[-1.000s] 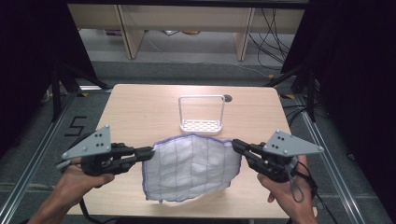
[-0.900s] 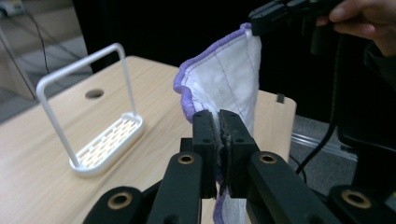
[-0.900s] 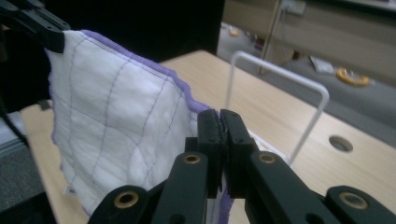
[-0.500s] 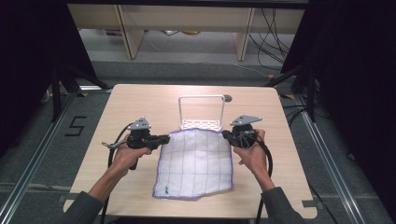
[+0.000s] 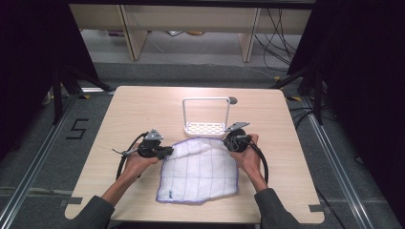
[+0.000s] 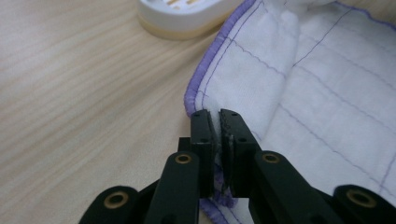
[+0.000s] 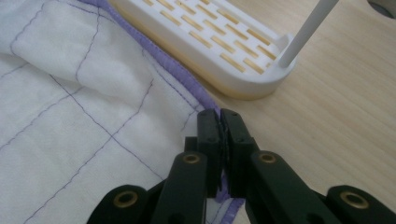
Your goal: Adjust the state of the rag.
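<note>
You have a white quilted cloth with purple stitched lines and a purple hem (image 5: 198,171) lying spread on the pale wooden surface (image 5: 143,109), towards the near edge and roughly in the middle from side to side. Its near part lies flat; the far part, between your two hands, is a little bunched and raised.

Your left claw (image 5: 168,151) sits at the cloth's far left corner. In the left gripper view the left claw (image 6: 219,114) has its jaws narrowed down to a thin slit, with the purple hem of the cloth (image 6: 299,84) running between the pads and pinched there. The wood of the surface (image 6: 84,93) lies bare to the left of that hem.

Your right claw (image 5: 228,141) is at the cloth's far right corner. In the right gripper view the right claw (image 7: 219,114) has its jaws pressed almost together, and the hem of the cloth (image 7: 84,102) passes between them, so it is clamped on that edge. The bare surface (image 7: 336,116) shows to the right.

Just beyond the cloth stands a white plastic slotted rack with a tall white wire loop handle (image 5: 205,128). In the right gripper view the rack (image 7: 219,51) sits just beside the cloth's hem, near your jaws; in the left gripper view one rounded end of it (image 6: 182,14) shows near the hem, and whether they touch cannot be told.

Both of your forearms come in from the near edge in dark sleeves, one on each side of the cloth.
</note>
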The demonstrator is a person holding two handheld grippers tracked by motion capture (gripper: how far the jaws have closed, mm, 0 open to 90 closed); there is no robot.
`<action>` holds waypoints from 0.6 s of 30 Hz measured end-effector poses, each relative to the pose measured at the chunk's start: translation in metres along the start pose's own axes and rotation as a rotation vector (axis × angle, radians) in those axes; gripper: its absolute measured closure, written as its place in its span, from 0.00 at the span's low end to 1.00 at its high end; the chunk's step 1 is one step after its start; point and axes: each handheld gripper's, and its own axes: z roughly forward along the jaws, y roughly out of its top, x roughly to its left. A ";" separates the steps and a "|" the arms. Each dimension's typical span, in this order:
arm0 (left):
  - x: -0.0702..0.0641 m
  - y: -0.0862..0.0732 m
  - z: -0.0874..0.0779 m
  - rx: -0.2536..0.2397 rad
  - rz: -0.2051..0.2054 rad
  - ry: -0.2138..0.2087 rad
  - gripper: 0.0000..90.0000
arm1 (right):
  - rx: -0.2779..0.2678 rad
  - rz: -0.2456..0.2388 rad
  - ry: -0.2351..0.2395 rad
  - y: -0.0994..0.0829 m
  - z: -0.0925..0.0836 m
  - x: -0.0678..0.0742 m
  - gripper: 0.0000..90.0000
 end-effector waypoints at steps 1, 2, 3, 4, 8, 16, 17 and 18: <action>0.000 0.000 0.000 0.000 0.000 0.000 0.92 | 0.000 0.000 0.000 0.000 0.000 0.000 0.97; 0.000 -0.001 0.001 0.002 0.001 0.000 0.92 | 0.010 0.002 0.002 0.000 0.002 0.001 0.97; 0.000 -0.002 0.002 0.000 -0.002 0.002 0.90 | 0.024 0.010 0.013 -0.002 0.007 0.004 0.97; 0.000 -0.001 0.001 0.002 -0.006 0.010 0.88 | 0.033 0.004 0.011 -0.002 0.009 0.004 0.97; 0.001 -0.001 -0.006 -0.023 -0.027 0.021 0.67 | 0.006 0.038 -0.003 -0.003 0.008 0.005 0.76; -0.013 -0.012 -0.048 -0.057 -0.030 0.014 0.45 | -0.067 0.108 0.016 -0.013 -0.036 0.009 0.53; -0.018 -0.017 -0.055 -0.063 -0.023 0.001 0.45 | -0.084 0.147 0.068 -0.018 -0.045 0.012 0.53; -0.025 -0.023 -0.062 -0.070 -0.013 -0.013 0.45 | -0.106 0.135 0.078 -0.023 -0.053 0.014 0.53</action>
